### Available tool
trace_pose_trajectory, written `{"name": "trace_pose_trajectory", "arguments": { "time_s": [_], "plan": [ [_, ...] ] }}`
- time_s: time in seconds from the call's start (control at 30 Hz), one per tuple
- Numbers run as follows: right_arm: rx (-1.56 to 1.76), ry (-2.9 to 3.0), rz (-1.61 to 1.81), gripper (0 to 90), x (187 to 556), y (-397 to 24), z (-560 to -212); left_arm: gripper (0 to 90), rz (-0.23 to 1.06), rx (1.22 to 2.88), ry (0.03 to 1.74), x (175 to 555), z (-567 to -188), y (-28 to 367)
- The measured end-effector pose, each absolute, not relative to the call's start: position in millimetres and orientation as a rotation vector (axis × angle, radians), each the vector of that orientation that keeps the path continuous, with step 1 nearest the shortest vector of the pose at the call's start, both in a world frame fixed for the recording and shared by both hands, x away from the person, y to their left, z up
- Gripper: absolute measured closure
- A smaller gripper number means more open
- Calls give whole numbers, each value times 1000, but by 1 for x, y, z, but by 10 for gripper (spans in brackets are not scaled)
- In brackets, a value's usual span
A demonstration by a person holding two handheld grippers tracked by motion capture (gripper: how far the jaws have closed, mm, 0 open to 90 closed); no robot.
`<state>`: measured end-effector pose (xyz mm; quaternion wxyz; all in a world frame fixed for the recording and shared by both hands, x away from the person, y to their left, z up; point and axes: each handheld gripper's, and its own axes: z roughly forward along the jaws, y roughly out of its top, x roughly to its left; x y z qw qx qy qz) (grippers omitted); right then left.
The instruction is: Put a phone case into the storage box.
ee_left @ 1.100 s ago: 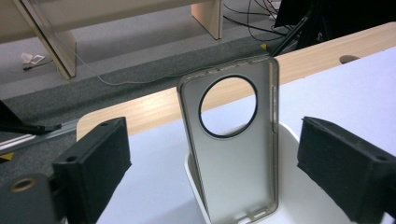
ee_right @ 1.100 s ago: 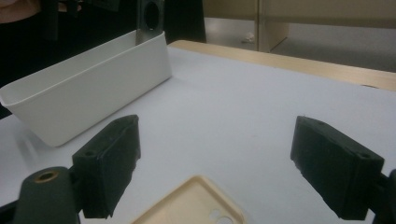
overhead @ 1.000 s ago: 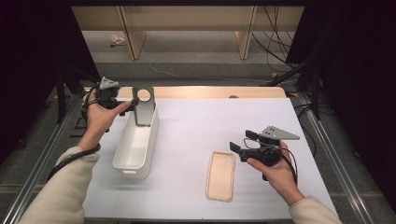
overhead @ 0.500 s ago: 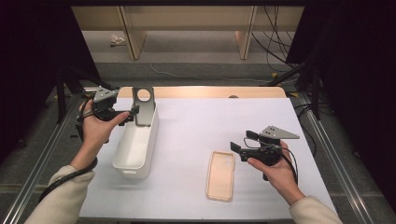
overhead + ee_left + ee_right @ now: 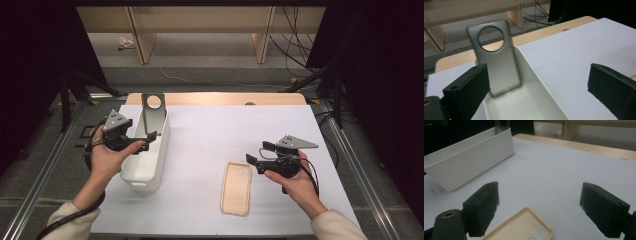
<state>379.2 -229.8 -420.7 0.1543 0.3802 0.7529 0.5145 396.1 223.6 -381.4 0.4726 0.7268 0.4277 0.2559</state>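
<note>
now both wide open: left gripper (image 5: 150, 138) over the white bin (image 5: 145, 172) holding a grey case (image 5: 495, 60), right gripper (image 5: 254, 159) beside the beige case (image 5: 236, 188).

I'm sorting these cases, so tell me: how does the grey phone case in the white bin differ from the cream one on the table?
The grey case stands upright, leaning in the far end of the white bin; the cream case lies flat on the table. The grey case has one large round camera hole; the cream case has several small ones. Neither is gripped: both are phone cases, free of the open grippers.
</note>
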Motion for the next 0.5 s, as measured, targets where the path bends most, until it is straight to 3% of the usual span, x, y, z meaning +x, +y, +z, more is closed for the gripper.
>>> {"name": "trace_pose_trajectory", "arguments": {
  "time_s": [0.5],
  "plan": [
    [1009,2303,1437,165,376,-230,-430,32,524,1831,919,344,-407,184]
  ]
}}
